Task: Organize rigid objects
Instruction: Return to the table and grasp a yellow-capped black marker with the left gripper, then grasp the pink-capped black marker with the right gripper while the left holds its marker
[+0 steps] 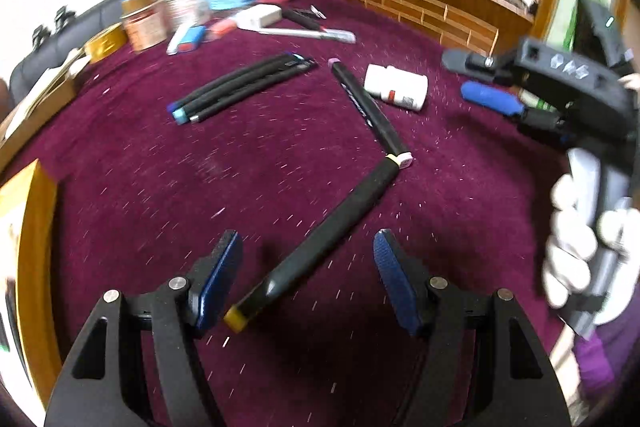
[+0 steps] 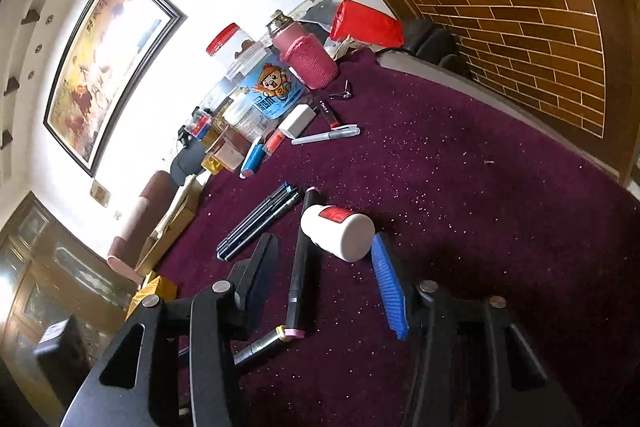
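Both grippers, left [image 1: 306, 277] and right [image 2: 324, 279], hang with jaws released over the purple cloth [image 2: 480, 207]; two markers [image 1: 320, 239] lie end to end beneath them; a white bottle [image 2: 340, 233] and a bundle of pens [image 1: 240, 87] lie just beside.

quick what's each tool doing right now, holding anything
Left tool: open, holding nothing; yellow-capped marker lies between its fingers.
Right tool: open, holding nothing.
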Tool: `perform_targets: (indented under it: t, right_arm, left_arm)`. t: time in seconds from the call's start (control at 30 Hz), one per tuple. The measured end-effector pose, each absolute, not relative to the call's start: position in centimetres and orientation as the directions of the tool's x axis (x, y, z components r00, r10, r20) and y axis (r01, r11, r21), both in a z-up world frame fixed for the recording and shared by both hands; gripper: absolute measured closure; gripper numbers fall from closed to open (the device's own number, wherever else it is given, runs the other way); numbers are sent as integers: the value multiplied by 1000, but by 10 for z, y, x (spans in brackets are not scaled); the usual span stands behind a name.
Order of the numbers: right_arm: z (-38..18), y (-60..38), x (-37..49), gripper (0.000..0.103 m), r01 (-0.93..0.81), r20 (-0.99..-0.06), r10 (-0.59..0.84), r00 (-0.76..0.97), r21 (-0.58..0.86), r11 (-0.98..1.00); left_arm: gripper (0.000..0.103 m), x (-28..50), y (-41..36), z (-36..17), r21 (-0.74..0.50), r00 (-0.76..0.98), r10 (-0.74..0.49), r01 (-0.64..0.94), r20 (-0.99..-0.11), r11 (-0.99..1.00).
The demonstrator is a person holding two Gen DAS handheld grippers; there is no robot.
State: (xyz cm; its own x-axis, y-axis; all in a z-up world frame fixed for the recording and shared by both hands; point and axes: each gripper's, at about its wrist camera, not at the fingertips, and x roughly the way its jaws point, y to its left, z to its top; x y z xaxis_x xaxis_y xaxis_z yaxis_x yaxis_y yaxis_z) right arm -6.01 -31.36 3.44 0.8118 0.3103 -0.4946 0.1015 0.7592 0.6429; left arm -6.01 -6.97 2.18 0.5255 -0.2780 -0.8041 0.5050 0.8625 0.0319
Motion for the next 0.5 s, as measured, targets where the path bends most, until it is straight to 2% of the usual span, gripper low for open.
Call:
perform_targets:
  t: [0.13, 0.2, 0.27, 0.33, 0.5]
  right_arm:
    - [35, -307, -59, 59, 77, -499, 322, 804, 625, 777]
    - [34, -304, -60, 58, 69, -502, 325, 801, 617, 784]
    - [34, -302, -60, 55, 64, -510, 326, 796, 607, 792]
    - [33, -300, -58, 51, 66, -520, 326, 789, 600, 797]
    - [30, -296, -56, 51, 73, -551, 327, 768, 582, 810]
  left_arm:
    - [35, -48, -84, 9, 98, 530, -218, 505, -819, 857]
    - [41, -45, -80, 10, 73, 530, -235, 496, -815, 865]
    - [78, -44, -74, 11, 19, 504, -269, 495, -821, 869]
    - [90, -48, -68, 14, 25, 505, -250, 476, -826, 879]
    - [91, -62, -25, 14, -75, 470, -280, 408, -837, 910]
